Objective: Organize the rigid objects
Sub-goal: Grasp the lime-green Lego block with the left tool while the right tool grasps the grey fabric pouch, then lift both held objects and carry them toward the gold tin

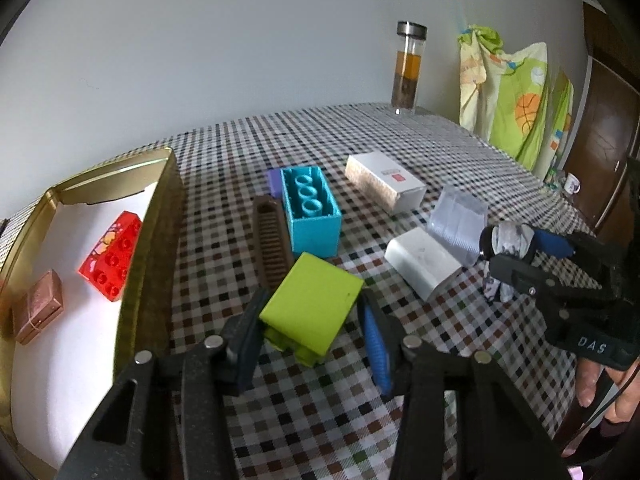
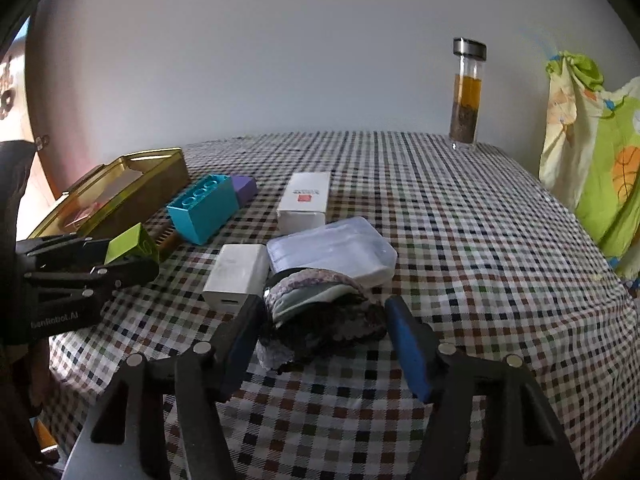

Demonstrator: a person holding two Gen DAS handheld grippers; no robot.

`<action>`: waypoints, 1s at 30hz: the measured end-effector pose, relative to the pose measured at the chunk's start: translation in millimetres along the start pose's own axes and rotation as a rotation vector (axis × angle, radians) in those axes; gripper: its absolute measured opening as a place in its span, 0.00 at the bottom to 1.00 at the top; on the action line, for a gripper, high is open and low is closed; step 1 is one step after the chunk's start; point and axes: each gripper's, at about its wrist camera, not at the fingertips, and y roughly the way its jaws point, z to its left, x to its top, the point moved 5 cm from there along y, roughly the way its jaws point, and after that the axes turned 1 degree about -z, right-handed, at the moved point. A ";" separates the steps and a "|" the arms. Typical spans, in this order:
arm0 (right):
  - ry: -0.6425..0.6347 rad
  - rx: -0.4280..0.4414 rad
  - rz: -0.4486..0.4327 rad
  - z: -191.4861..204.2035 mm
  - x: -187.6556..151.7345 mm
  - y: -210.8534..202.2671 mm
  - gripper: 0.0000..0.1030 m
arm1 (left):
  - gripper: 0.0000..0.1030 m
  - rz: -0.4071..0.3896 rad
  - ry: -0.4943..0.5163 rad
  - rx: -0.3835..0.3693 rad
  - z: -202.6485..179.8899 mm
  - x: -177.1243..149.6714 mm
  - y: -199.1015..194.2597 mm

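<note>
A checkered tablecloth (image 1: 460,344) was seen covering the table, with a gold tin tray (image 1: 160,200) set at its left side; a red studded brick (image 1: 112,256) and a small copper-coloured box (image 1: 38,306) lay inside the tray on its white lining. A glass bottle (image 2: 466,96) was stood upright at the far edge, well apart from everything else. Near the middle, a teal brick (image 1: 312,212) was laid on its side with its open underside up, a purple block (image 1: 274,182) touching its far end and a brown comb (image 1: 272,246) just beside it. A white carton (image 2: 306,202), a clear plastic case (image 2: 332,248) and a white charger (image 2: 238,276) were grouped to the right. The lime-green brick (image 1: 314,306) was pinched between the pads of the left gripper (image 1: 312,340), tilted, just above the cloth beside the tray. A dark patterned pouch (image 2: 320,312) was placed between the fingers of the right gripper (image 2: 326,340); the left pad was touching it, but whether the blue right pad pressed on it could not be told.
</note>
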 end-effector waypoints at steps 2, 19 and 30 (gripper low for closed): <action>-0.004 -0.008 -0.006 0.8 -0.3 -1.1 0.61 | 0.44 -0.011 0.000 0.007 0.0 1.3 -0.5; -0.021 0.010 -0.167 4.8 0.5 -26.7 0.61 | 0.44 -0.109 0.005 0.058 -2.6 6.4 -16.4; -0.021 0.015 -0.227 5.6 1.0 -35.3 0.60 | 0.44 -0.167 -0.014 0.084 0.4 7.0 -27.5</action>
